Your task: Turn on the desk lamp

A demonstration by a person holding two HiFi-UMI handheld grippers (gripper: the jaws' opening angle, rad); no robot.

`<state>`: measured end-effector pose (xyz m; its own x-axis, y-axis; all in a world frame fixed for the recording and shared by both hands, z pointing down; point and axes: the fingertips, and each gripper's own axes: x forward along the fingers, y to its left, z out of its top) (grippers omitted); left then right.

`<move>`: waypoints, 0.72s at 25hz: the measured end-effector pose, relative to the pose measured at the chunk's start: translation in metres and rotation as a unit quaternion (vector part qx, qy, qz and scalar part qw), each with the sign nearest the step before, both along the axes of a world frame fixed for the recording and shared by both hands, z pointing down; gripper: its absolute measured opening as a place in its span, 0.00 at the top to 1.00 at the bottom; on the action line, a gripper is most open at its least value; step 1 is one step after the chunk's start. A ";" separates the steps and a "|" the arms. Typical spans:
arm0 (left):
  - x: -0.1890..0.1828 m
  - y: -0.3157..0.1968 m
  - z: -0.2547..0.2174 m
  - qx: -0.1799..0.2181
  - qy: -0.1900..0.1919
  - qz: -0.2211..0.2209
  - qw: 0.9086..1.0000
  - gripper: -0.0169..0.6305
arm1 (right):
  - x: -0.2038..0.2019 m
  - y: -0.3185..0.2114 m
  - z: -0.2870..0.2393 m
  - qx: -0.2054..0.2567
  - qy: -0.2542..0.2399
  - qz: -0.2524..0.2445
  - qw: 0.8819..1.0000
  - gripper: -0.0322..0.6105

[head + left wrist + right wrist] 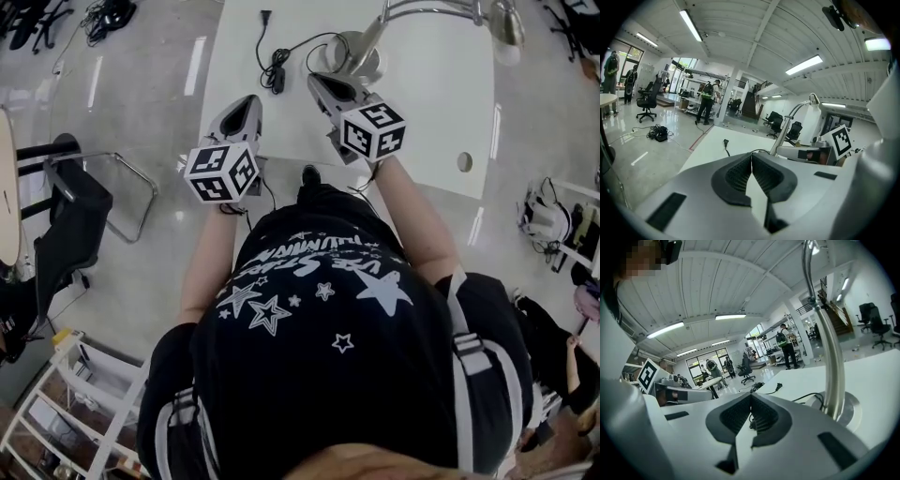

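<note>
A silver desk lamp stands on the white table [422, 112], with its round base [359, 52] at the far middle. Its arm rises to the lamp head [506, 23] at the far right. My right gripper [316, 79] is shut and empty, its tips just short of the base on the near left side. In the right gripper view the lamp's arm [829, 357] and base [849, 411] stand close by at the right. My left gripper [253, 99] hovers over the table's near left part, also shut and empty. Its own view shows the lamp [790, 119] ahead to the right.
A black cable with a plug [265, 17] and a coiled part [277, 70] lies on the table left of the base. A round hole [465, 161] is in the table's right part. A chair [80, 202] stands on the floor at the left. People stand far off.
</note>
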<state>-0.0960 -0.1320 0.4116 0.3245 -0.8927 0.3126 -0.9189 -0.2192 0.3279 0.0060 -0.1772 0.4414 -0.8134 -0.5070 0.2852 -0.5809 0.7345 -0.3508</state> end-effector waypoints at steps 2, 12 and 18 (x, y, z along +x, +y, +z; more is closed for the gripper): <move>-0.001 -0.009 0.002 -0.004 -0.003 -0.003 1.000 0.96 | -0.004 -0.008 0.001 -0.004 -0.002 -0.006 1.000 0.94; 0.005 -0.027 0.023 -0.039 -0.017 0.010 0.999 0.96 | -0.015 -0.024 0.017 -0.020 0.003 -0.027 0.999 0.94; -0.001 -0.035 0.037 -0.060 -0.025 0.033 0.997 0.96 | -0.023 -0.028 0.024 -0.035 0.014 -0.013 0.999 0.94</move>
